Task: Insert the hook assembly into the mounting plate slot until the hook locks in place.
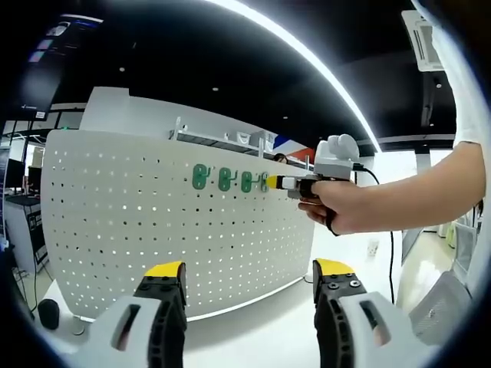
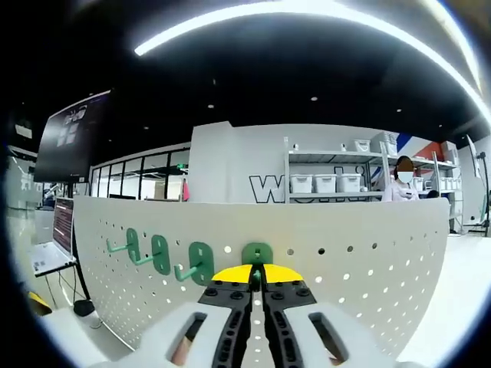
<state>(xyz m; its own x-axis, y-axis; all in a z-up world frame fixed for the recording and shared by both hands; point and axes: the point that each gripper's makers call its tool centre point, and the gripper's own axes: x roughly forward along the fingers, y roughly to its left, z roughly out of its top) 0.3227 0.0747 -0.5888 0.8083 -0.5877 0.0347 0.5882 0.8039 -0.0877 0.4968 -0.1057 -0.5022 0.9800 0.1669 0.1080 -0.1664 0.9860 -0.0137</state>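
Right gripper [image 2: 257, 277]: jaws clamped on the fourth green hook [image 2: 257, 254], pressed against the pegboard [image 2: 368, 261] straight ahead.
Left gripper [image 1: 249, 277]: jaws wide apart, empty, pegboard just beyond.
Other hooks [image 2: 159, 254]: three, left of the right gripper.

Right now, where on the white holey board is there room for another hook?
The pegboard is bare below the green hooks, down to the table, and left of them to its edge. It is crowded along the top row, where the right gripper presses a fourth hook in.
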